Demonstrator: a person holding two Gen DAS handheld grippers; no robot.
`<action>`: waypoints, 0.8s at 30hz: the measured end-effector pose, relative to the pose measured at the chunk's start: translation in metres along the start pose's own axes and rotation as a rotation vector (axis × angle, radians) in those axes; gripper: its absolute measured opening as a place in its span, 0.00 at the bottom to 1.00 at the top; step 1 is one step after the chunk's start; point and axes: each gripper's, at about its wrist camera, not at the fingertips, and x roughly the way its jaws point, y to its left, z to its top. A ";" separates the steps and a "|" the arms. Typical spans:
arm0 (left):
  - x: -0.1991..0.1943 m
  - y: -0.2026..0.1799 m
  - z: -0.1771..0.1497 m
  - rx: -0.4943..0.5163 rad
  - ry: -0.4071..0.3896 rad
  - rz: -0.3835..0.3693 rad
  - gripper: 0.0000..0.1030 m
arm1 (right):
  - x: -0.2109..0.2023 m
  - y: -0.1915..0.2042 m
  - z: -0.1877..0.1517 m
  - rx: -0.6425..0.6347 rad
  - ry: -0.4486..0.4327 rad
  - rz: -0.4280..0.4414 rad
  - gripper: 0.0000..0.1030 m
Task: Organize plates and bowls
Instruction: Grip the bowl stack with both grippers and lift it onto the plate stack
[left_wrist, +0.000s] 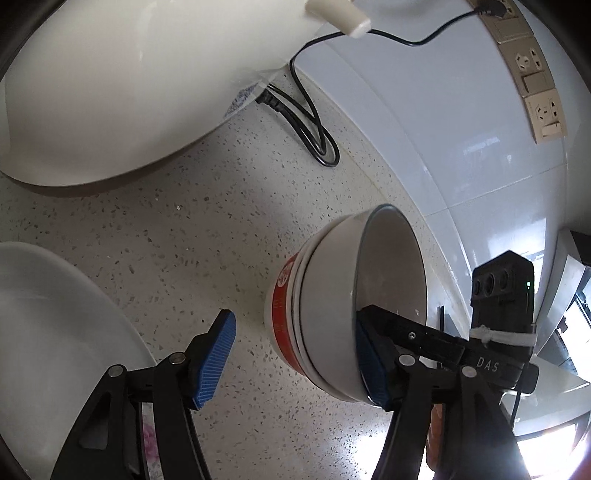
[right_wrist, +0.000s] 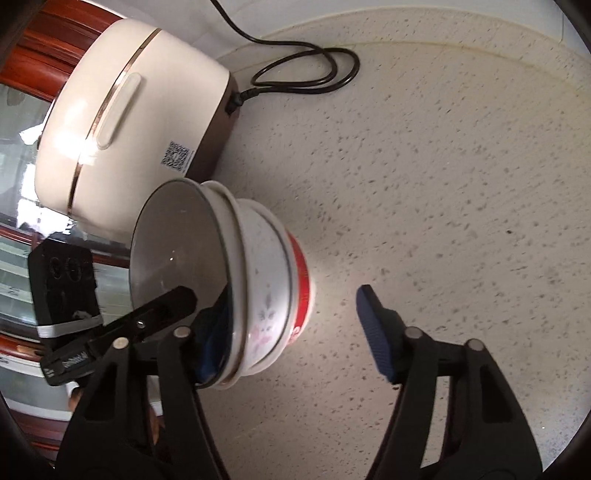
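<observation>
A stack of nested white ceramic bowls (left_wrist: 332, 314), the lowest red-banded, is sitting on the speckled stone table (left_wrist: 184, 229) near its back edge. Left gripper (left_wrist: 295, 354) and right gripper (right_wrist: 291, 328) are straddling it, jaws wide.

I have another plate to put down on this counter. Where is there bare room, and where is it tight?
Free: the speckled counter right of the bowl stack, out to the raised edge. Also a smaller patch between the rice cooker, white plate and the stack. Crowded: behind the cooker, where the black cord loops by the tiled wall, and around the stack, where the left gripper and right gripper straddle it.
</observation>
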 end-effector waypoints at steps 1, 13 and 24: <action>0.001 0.000 0.000 -0.001 -0.004 -0.001 0.61 | 0.000 0.001 -0.001 -0.004 0.000 0.006 0.61; 0.006 -0.013 -0.006 0.049 -0.006 0.023 0.45 | 0.002 0.005 -0.007 -0.021 0.007 0.046 0.48; 0.023 -0.020 -0.012 0.071 0.041 0.032 0.47 | -0.005 -0.002 -0.018 -0.024 -0.005 0.045 0.48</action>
